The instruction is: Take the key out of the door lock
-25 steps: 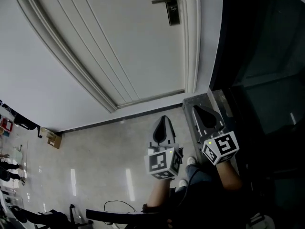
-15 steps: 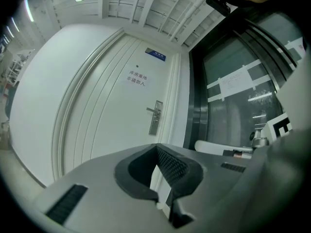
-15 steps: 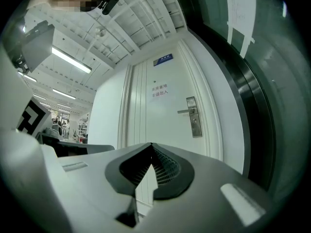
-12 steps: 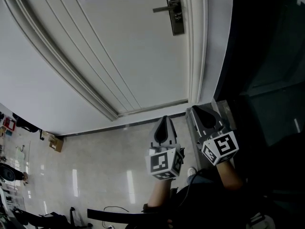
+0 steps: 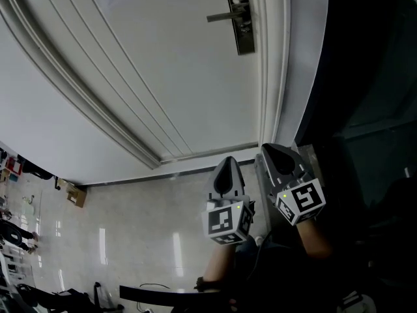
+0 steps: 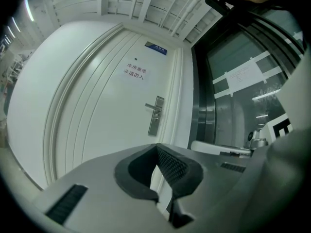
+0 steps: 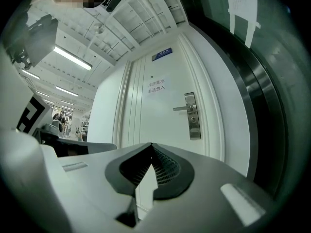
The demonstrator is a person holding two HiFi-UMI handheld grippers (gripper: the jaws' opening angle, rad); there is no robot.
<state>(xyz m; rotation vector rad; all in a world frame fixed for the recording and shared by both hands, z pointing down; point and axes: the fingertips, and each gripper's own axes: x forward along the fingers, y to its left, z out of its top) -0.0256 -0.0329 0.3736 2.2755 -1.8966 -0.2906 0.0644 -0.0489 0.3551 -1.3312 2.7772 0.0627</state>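
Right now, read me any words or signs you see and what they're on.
"非请勿入", probably: lower line of the paper notice on the door; upper line blurred.
Too small to read: the blue plate above it.
Unreadable: the sheet on the glass wall.

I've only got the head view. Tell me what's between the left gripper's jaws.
Observer: Nothing. In the left gripper view, the left gripper has its jaws together at the tips, with only the door beyond them.
Operator: Now the right one.
Observer: Same there: the right gripper has its jaws together and empty.
Operator: Describe the door's upper part.
Observer: A printed notice is on it, with a small blue plate above the notice.
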